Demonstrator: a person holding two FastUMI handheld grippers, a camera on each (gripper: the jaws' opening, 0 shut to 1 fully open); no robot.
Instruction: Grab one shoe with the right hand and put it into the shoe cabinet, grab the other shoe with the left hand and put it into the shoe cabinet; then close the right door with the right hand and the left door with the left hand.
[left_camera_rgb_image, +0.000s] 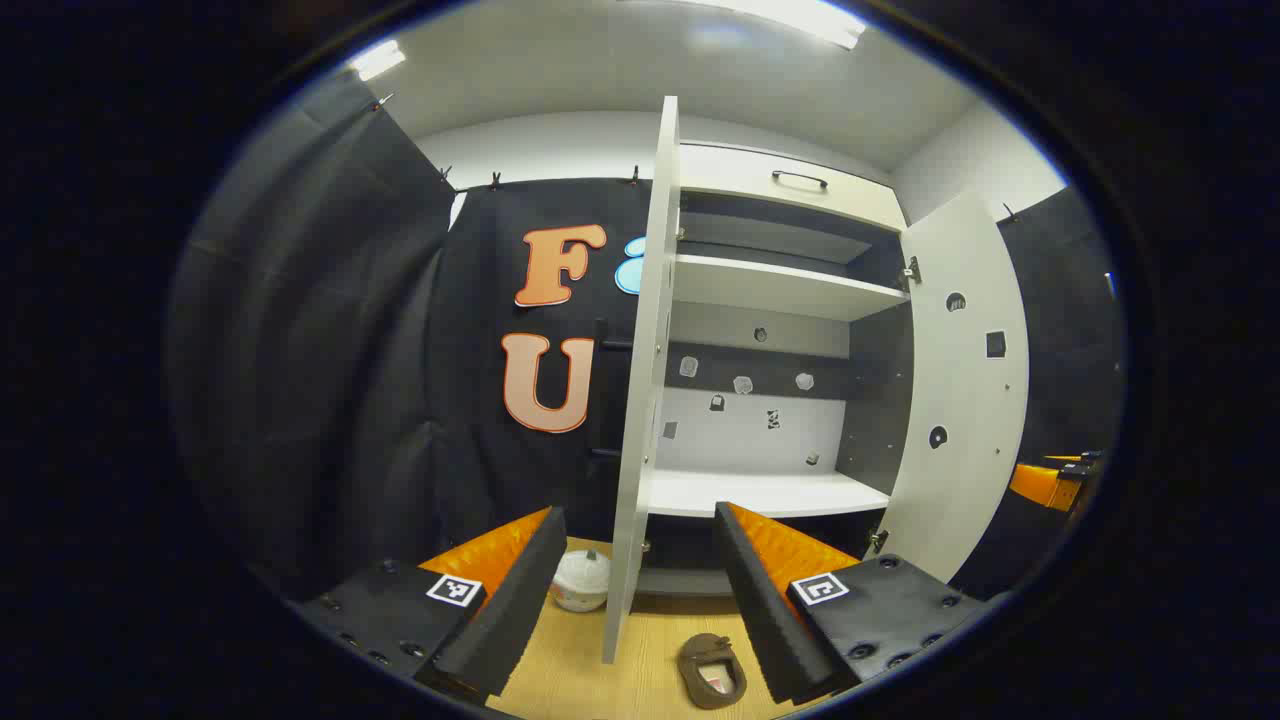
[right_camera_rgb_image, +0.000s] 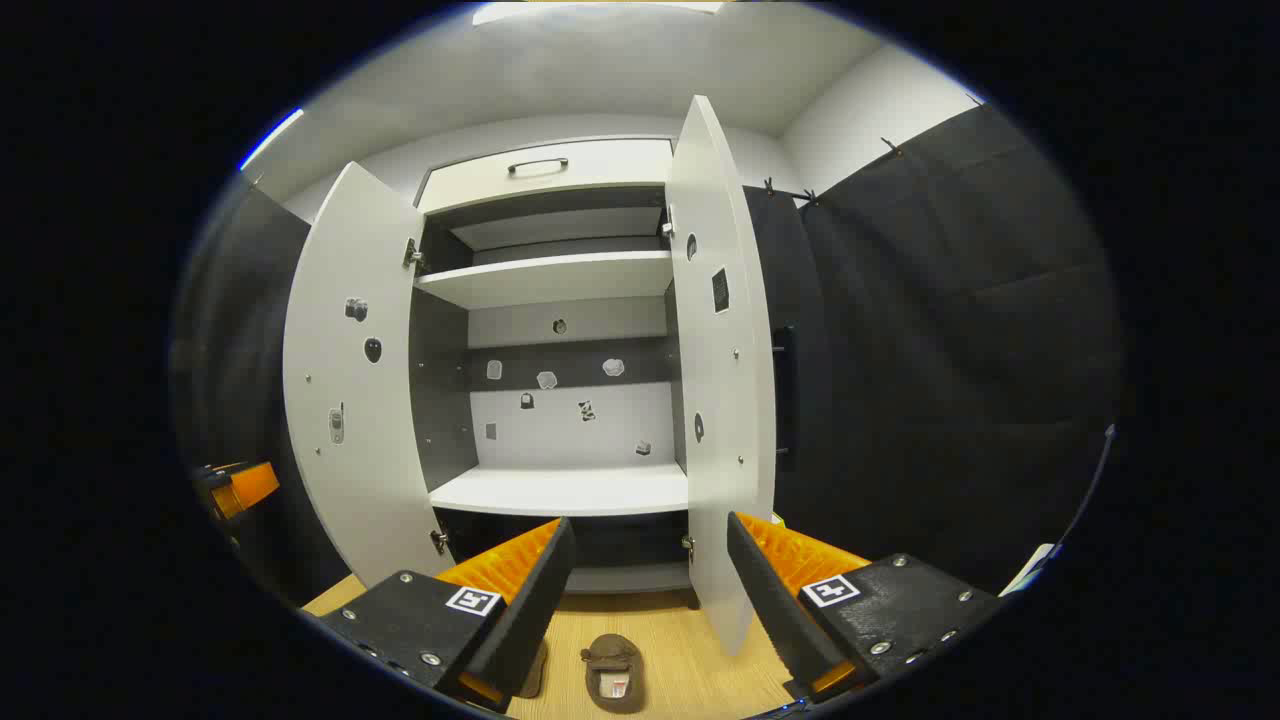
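Observation:
A brown shoe (left_camera_rgb_image: 712, 672) lies on the wooden floor in front of the white shoe cabinet (left_camera_rgb_image: 790, 290), just inside my left gripper's right finger. My left gripper (left_camera_rgb_image: 635, 520) stands open above the floor with nothing between its fingers. In the right gripper view the same kind of brown shoe (right_camera_rgb_image: 613, 674) lies on the floor below the open right gripper (right_camera_rgb_image: 650, 525). A second shoe (right_camera_rgb_image: 536, 668) peeks out behind that gripper's left finger. Both cabinet doors stand wide open: the left door (right_camera_rgb_image: 345, 400) and the right door (right_camera_rgb_image: 722, 380). The lower shelf (right_camera_rgb_image: 560, 490) is bare.
A white round container (left_camera_rgb_image: 583, 580) sits on the floor by the left door's edge (left_camera_rgb_image: 640, 400). Black cloth walls close in both sides. The upper shelf (right_camera_rgb_image: 550, 278) and a top drawer with a handle (right_camera_rgb_image: 537, 163) are above. The other gripper's body (left_camera_rgb_image: 1050, 482) shows far right.

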